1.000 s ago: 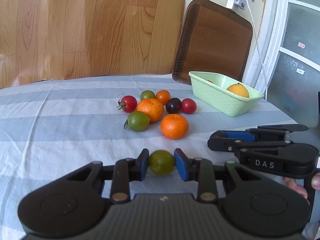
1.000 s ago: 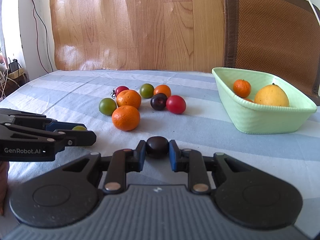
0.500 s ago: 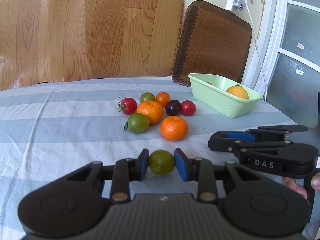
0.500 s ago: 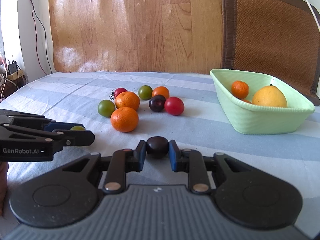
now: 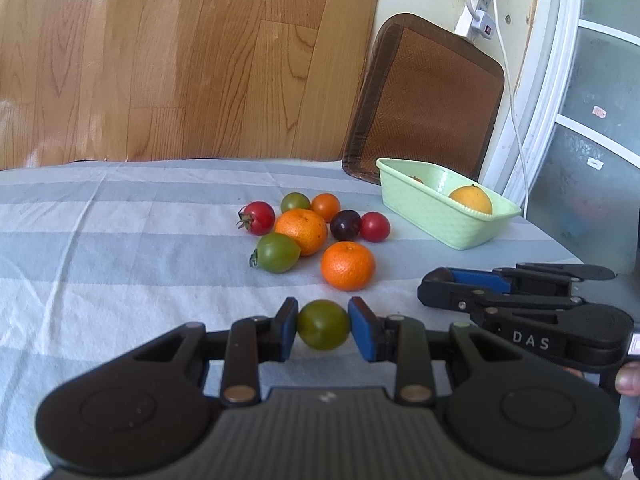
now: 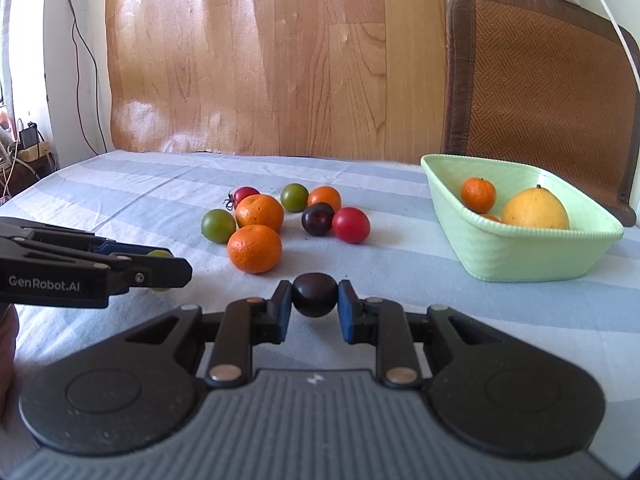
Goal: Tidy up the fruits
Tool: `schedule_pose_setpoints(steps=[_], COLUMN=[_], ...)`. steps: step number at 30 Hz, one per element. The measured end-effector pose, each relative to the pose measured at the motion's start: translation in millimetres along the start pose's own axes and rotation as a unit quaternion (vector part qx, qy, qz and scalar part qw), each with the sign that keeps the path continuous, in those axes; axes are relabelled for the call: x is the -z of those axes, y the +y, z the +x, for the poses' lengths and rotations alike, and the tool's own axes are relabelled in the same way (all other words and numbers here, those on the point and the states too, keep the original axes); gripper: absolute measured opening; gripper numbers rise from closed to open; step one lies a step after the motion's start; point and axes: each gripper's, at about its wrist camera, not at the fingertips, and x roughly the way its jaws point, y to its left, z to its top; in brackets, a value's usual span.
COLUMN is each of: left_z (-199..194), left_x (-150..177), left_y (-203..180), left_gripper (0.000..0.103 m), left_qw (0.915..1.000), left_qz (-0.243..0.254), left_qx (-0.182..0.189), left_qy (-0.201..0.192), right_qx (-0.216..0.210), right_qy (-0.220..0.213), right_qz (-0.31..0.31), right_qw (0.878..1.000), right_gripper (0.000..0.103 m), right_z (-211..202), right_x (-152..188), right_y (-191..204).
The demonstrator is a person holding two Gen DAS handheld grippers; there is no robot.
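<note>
We have our left hand-held gripper (image 5: 322, 330) clamped on a green tomato (image 5: 322, 325) and our right hand-held gripper (image 6: 314, 295) clamped on a dark plum (image 6: 314, 294), both above the near part of the desk (image 5: 120, 240). The green basket (image 6: 520, 256), already holding 3 fruits, sits toward the far right corner, ahead and right of both. Our right one is nearer, so it probably goes first; 8 fruits wait mid-desk.

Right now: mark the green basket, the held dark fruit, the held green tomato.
green basket (image 6: 520, 256), right wrist view, front wall.
dark fruit (image 6: 314, 294), right wrist view, its middle.
green tomato (image 5: 322, 324), left wrist view, its middle.
</note>
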Motion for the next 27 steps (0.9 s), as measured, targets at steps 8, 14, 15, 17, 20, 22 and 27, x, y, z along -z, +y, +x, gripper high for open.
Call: schedule_pose_setpoints(steps=[8, 14, 15, 17, 20, 22, 27], left_z=[0.0, 0.1, 0.1, 0.1, 0.2, 0.2, 0.4], left_x=[-0.2, -0.1, -0.1, -0.1, -0.1, -0.1, -0.2], left_y=[-1.3, -1.7, -1.7, -1.6, -1.7, -1.8, -1.9], left_gripper=[0.029, 0.029, 0.029, 0.029, 0.029, 0.029, 0.029], left_qw=[1.0000, 1.0000, 1.0000, 1.0000, 1.0000, 1.0000, 1.0000], left_qz=[0.003, 0.004, 0.004, 0.004, 0.004, 0.004, 0.004], left_qx=[-0.001, -0.002, -0.001, -0.001, -0.001, -0.002, -0.002], left_qy=[0.001, 0.001, 0.001, 0.001, 0.001, 0.001, 0.001], right_qx=[0.000, 0.000, 0.000, 0.000, 0.000, 0.000, 0.000], right_qy=[0.003, 0.002, 0.002, 0.002, 0.003, 0.004, 0.003], right_qz=[0.003, 0.003, 0.003, 0.003, 0.004, 0.004, 0.004], right_qw=[1.000, 1.000, 1.000, 1.000, 1.000, 1.000, 1.000], right_gripper=[0.027, 0.027, 0.027, 0.027, 0.027, 0.027, 0.027], right_z=[0.9, 1.0, 1.0, 1.3, 1.3, 1.6, 1.5], right_x=[-0.7, -0.6, -0.7, -0.3, -0.3, -0.3, 0.0], right_y=[-0.9, -0.9, -1.0, -0.9, -0.8, -1.1, -0.7])
